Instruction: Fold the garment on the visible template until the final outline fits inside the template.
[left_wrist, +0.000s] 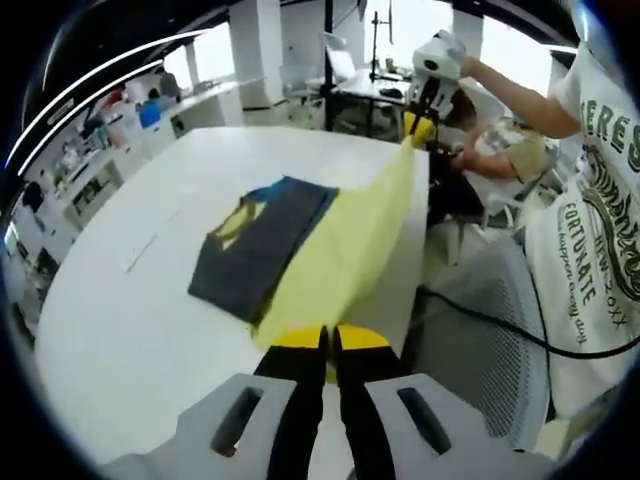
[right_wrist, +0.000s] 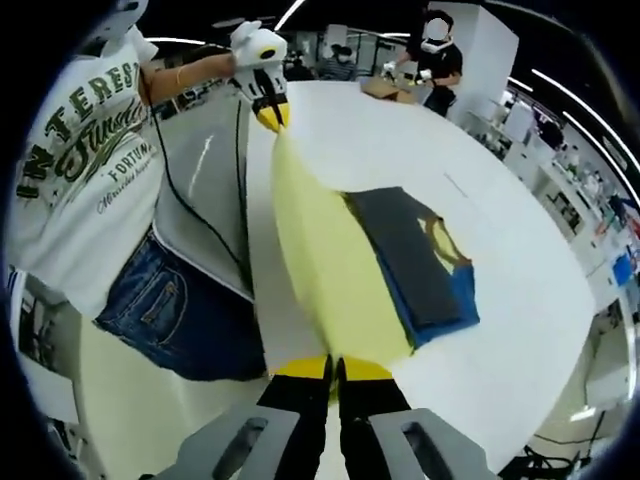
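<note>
A yellow garment (left_wrist: 350, 240) hangs taut in the air along the white table's (left_wrist: 120, 320) near edge, stretched between both grippers. My left gripper (left_wrist: 328, 345) is shut on one end of it. The right gripper (left_wrist: 420, 125) pinches the far end in the left gripper view. In the right gripper view, my right gripper (right_wrist: 333, 370) is shut on the yellow garment (right_wrist: 325, 250) and the left gripper (right_wrist: 270, 115) holds the opposite end. A dark grey rectangle (left_wrist: 260, 245) with blue and yellow showing at its edges lies flat on the table beside the cloth, and the dark grey rectangle (right_wrist: 410, 255) partly slips under the yellow fabric.
The person in a white printed T-shirt (right_wrist: 80, 150) and denim shorts stands at the table edge beside a grey mesh chair (left_wrist: 480, 340) with a black cable (left_wrist: 500, 320) across it. Another person (right_wrist: 435, 50) and a cardboard box (right_wrist: 385, 90) are at the table's far end.
</note>
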